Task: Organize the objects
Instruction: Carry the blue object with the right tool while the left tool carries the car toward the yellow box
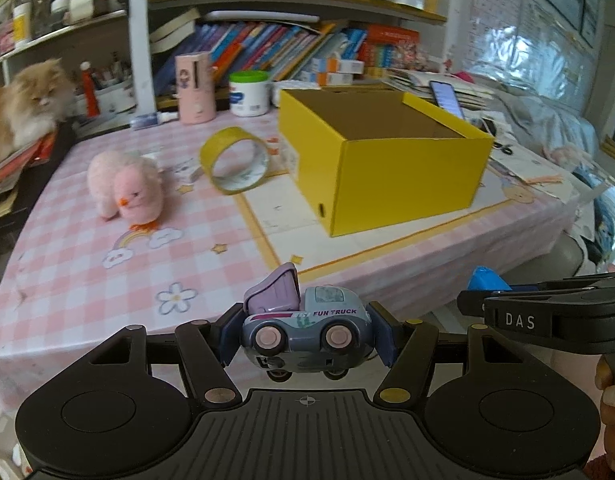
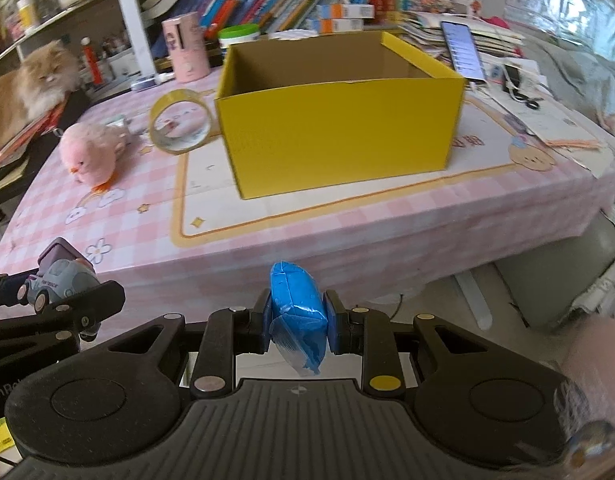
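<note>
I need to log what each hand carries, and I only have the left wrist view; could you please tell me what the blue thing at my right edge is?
Observer: It is a blue wrapped block, and the right tool is shut on it.
Operator: Thank you. Is there anything inside the yellow box?
Observer: From the right wrist view more of the inside of the yellow box shows, and that part is bare cardboard; its floor stays hidden.
Operator: Is the phone lit?
Observer: Yes, the phone behind the box shows a lit screen with lines of text.
</note>
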`<state>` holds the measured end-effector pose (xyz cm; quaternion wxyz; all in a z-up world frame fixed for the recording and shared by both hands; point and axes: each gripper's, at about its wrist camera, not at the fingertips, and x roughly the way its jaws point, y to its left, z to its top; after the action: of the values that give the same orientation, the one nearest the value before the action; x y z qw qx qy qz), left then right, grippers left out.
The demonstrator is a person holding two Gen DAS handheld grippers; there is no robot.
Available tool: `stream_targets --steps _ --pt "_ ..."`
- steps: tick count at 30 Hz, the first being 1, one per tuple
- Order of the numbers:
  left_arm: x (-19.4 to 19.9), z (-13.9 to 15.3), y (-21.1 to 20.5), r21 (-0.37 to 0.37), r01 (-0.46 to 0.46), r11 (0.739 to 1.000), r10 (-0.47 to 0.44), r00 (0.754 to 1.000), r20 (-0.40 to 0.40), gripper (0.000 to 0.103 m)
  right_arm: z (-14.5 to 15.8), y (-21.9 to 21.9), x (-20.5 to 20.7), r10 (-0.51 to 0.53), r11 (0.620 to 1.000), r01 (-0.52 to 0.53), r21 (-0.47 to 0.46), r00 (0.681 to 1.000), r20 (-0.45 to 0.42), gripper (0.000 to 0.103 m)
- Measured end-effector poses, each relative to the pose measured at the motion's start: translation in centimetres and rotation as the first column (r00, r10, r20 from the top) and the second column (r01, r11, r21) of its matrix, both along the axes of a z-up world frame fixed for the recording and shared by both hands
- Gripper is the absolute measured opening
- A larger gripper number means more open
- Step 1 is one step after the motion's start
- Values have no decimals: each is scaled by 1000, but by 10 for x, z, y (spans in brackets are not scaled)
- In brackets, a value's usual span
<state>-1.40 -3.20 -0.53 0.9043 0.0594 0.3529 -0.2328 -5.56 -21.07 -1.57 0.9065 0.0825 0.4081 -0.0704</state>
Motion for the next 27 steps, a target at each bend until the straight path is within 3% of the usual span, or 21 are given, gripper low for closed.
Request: stream_targets --steps 10,27 --pt "1 2 -19 -2 48 999 -48 999 8 64 1 -21 -7 -65 998 65 3 998 -5 24" --pt "12 3 -37 12 58 998 -58 998 15 64 1 -36 8 -61 998 62 11 998 -5 24"
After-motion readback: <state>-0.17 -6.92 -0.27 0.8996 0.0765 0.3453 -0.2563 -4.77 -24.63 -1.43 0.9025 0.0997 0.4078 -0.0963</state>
